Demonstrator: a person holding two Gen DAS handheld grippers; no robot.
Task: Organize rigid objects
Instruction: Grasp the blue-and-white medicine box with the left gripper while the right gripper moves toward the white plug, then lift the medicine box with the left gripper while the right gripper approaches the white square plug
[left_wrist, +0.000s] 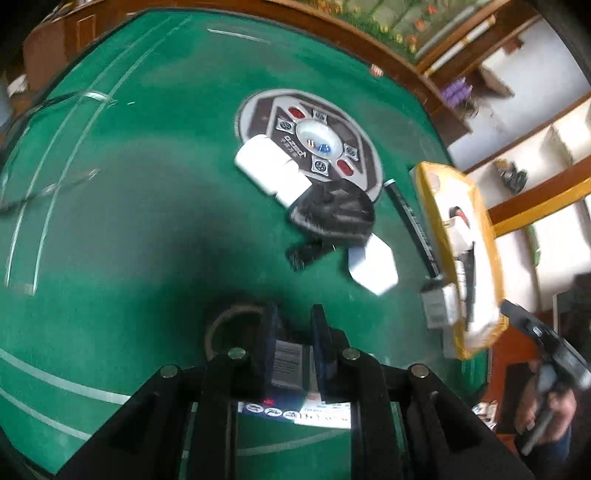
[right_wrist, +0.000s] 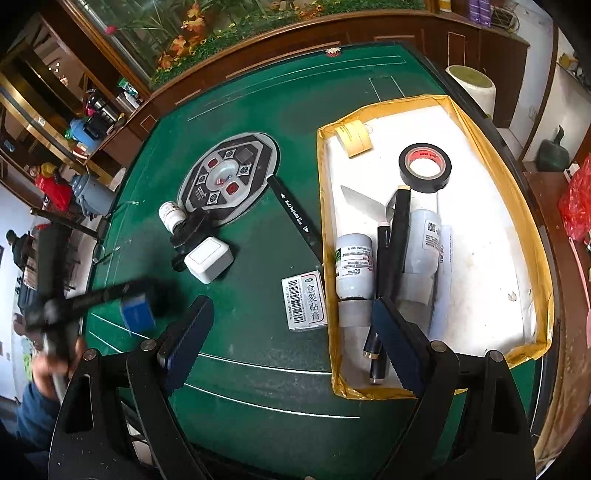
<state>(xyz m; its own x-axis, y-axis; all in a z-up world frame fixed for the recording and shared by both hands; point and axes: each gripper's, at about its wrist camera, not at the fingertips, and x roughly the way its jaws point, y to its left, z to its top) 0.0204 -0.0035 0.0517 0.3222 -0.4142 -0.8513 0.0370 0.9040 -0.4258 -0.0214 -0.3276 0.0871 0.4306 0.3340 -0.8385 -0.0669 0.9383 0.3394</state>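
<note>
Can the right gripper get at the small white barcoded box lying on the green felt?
Probably yes: the right gripper is open, and the small white barcoded box lies just ahead of it with bare felt around, beside the yellow-rimmed tray.

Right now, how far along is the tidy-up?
Partly done. In the tray: tape roll, two white bottles, pens, knife. In hand: left claw shut on a blue box; right claw open and empty. Left on the felt: plaster box, marker, white switch, small bottle, black item.
</note>
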